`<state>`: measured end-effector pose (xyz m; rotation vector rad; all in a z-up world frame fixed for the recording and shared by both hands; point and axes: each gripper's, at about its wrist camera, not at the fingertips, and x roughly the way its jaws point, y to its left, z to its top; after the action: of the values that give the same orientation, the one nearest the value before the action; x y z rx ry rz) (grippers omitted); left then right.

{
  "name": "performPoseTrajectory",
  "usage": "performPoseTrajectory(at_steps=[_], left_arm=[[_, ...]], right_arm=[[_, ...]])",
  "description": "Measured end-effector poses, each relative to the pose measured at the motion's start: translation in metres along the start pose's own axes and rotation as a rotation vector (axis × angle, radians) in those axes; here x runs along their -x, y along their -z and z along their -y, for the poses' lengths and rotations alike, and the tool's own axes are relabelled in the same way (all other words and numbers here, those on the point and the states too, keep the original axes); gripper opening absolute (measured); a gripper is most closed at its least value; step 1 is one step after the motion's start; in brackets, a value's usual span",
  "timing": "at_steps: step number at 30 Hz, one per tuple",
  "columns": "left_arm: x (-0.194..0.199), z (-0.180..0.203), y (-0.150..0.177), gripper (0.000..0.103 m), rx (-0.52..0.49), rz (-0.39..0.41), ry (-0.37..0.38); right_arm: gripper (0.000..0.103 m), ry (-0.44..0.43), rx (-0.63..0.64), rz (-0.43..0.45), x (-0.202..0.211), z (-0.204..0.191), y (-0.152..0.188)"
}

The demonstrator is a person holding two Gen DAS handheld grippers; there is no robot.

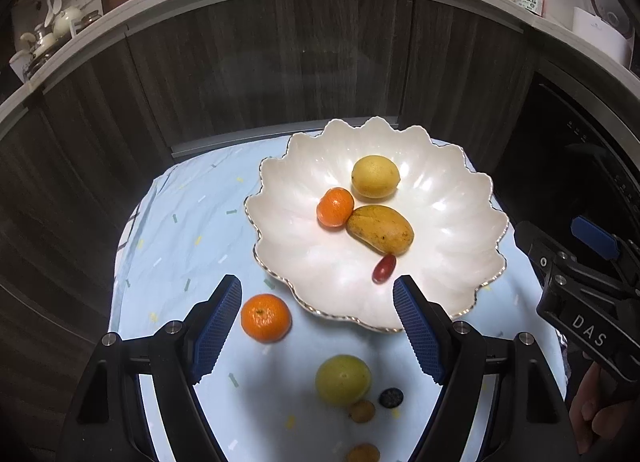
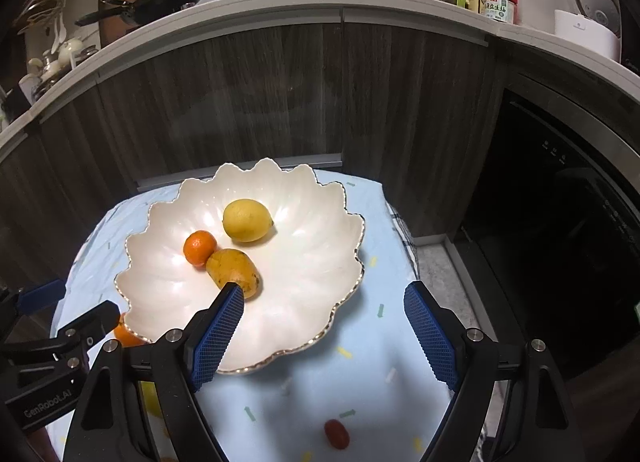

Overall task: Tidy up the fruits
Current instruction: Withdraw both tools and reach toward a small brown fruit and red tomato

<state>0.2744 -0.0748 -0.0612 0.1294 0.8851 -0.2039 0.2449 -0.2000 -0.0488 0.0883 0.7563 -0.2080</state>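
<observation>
a white scalloped bowl [image 1: 460, 230] sits on a pale blue patterned cloth [image 1: 180, 230], holding a lemon [image 1: 375, 176], a small mandarin [image 1: 335, 207], a mango [image 1: 380, 229] and a red grape tomato [image 1: 384, 268]; the mandarin touches the mango, and the tomato lies just below the mango's tip. the left gripper [image 1: 318, 328] hangs above the cloth with its jaws wide apart and nothing between the blue pads; a loose orange [image 1: 265, 318] lies just beside its left finger, outside the bowl, while a green-yellow round fruit [image 1: 343, 380], a dark berry [image 1: 391, 398] and two small orange fruits [image 1: 361, 411] lie on the cloth below the gap. the right gripper [image 2: 324, 326] also stands open and empty, over the bowl's near rim, its left fingertip in front of the mango's end; a red tomato [image 2: 337, 434] lies on the cloth beneath it, well short of the bowl
</observation>
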Motion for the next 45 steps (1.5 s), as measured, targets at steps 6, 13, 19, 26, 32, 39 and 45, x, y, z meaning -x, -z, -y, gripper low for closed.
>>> performPoseTrajectory(at_steps=[6,13,19,26,32,39,45], left_arm=[[0.012,0.004,0.008,0.078,-0.002,0.012,-0.004],[0.024,0.005,0.016,0.078,0.000,0.019,-0.012],[0.031,0.004,0.027,0.078,0.002,0.014,-0.021],[0.036,0.002,0.042,0.078,0.012,0.003,-0.031],[0.040,0.002,0.055,0.078,0.015,-0.001,-0.032],[0.042,0.005,0.068,0.078,0.008,-0.005,-0.036],[0.041,0.007,0.082,0.078,0.014,-0.010,-0.044]], right_arm=[[0.083,0.003,0.011,0.008,0.010,0.003,0.004],[0.083,-0.003,0.021,0.012,0.019,0.004,0.011],[0.083,-0.008,0.037,0.008,0.024,0.001,0.018],[0.083,-0.019,0.055,0.000,0.029,-0.003,0.029],[0.083,-0.027,0.070,-0.009,0.031,-0.004,0.039],[0.083,-0.028,0.087,-0.029,0.031,-0.003,0.053],[0.083,-0.029,0.105,-0.042,0.029,-0.002,0.063]])
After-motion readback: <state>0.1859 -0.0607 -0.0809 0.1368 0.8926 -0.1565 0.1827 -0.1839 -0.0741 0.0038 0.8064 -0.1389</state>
